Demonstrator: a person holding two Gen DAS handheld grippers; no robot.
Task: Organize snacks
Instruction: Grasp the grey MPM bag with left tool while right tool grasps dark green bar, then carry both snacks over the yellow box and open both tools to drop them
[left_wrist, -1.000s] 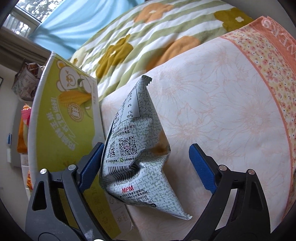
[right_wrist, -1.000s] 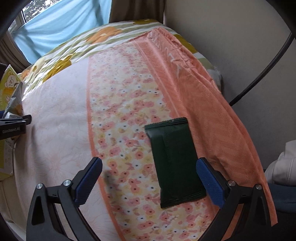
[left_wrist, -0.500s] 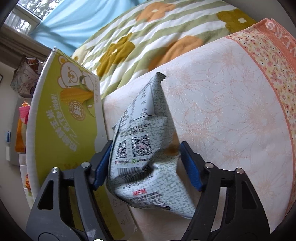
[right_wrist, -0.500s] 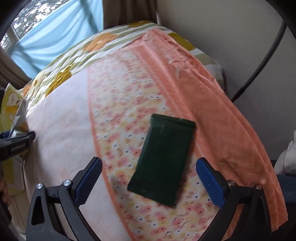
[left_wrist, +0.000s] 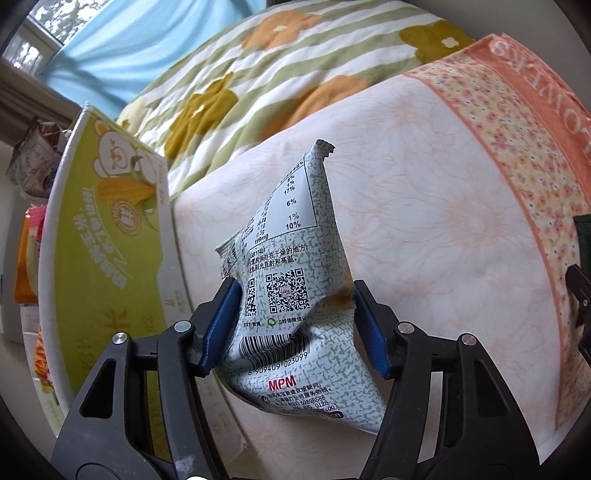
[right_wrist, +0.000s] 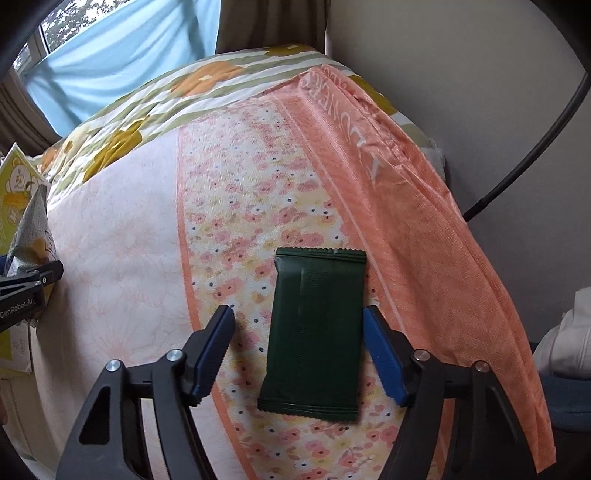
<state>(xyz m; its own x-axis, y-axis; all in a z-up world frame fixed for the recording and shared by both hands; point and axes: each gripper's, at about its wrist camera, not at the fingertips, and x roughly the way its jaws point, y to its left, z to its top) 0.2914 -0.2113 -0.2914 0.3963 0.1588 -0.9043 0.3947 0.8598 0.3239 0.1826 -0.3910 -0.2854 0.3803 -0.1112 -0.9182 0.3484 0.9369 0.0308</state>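
- Far left, a yellow-green carton (left_wrist: 107, 236) printed with a bear and corn stands open at the edge of the bed (left_wrist: 424, 192); more bright packets show past its outer side, too small to identify, so how much is already sorted cannot be told
- Just beside the carton, the left tongs (left_wrist: 295, 321) are closing on a crumpled grey-speckled snack bag (left_wrist: 291, 280), both blue pads pressing its sides; the bag stands on end, its torn top corner up, nutrition table, QR code and barcode facing the camera
- Across the pale floral bedcover, well apart from the bag, a dark green packet (right_wrist: 316, 328) lies flat on the flowered orange-and-yellow band, sealed, smooth, crimped at both ends
- The right tongs (right_wrist: 299, 347) are closing around the packet; one pad sits against its right edge, the other has a gap left, so nothing is gripped there yet
- Judged from this, two snacks remain outside the carton: one gripped, one about to be
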